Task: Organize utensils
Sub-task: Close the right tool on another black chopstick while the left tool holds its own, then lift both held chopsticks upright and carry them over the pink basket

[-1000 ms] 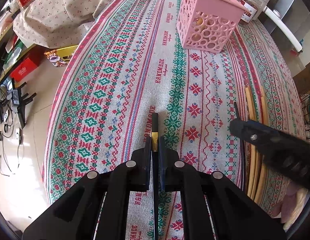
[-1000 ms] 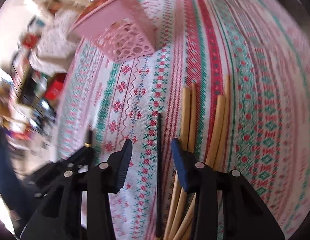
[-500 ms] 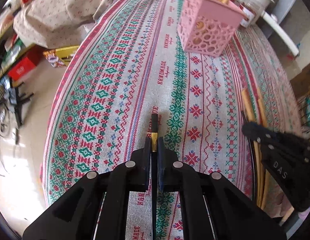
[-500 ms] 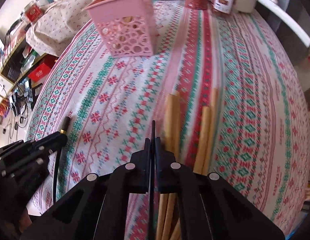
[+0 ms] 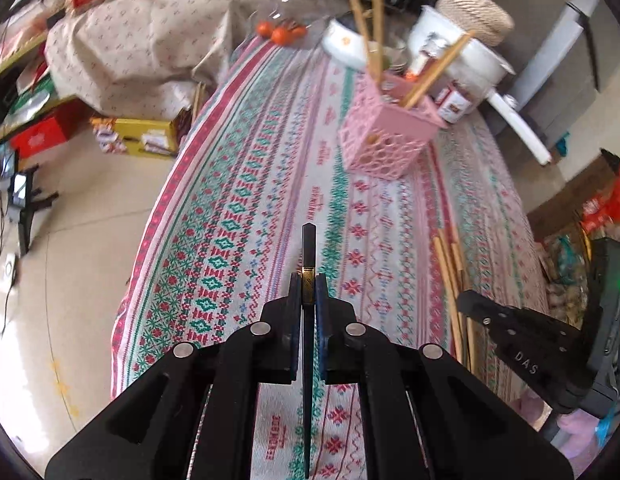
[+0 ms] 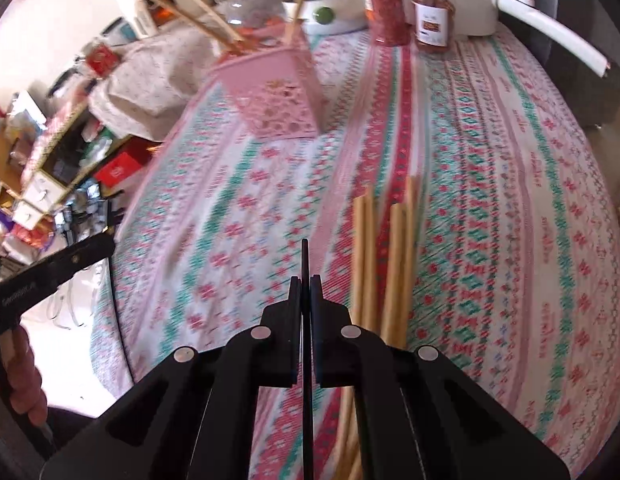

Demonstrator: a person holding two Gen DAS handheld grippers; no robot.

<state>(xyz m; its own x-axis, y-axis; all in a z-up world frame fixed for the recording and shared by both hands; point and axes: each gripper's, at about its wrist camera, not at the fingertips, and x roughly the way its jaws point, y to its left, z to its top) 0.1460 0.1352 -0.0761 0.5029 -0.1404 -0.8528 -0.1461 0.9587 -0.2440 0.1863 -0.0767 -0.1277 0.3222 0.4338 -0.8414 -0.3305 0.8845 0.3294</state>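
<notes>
My left gripper (image 5: 308, 294) is clamped on a black chopstick (image 5: 308, 246), and my right gripper (image 6: 305, 296) is closed on another black chopstick (image 6: 305, 258), both above the worktop (image 5: 237, 200). I should tilt each tip down over the pink holder (image 5: 386, 140), clearing the wooden chopsticks (image 5: 372, 12) already inside.
</notes>
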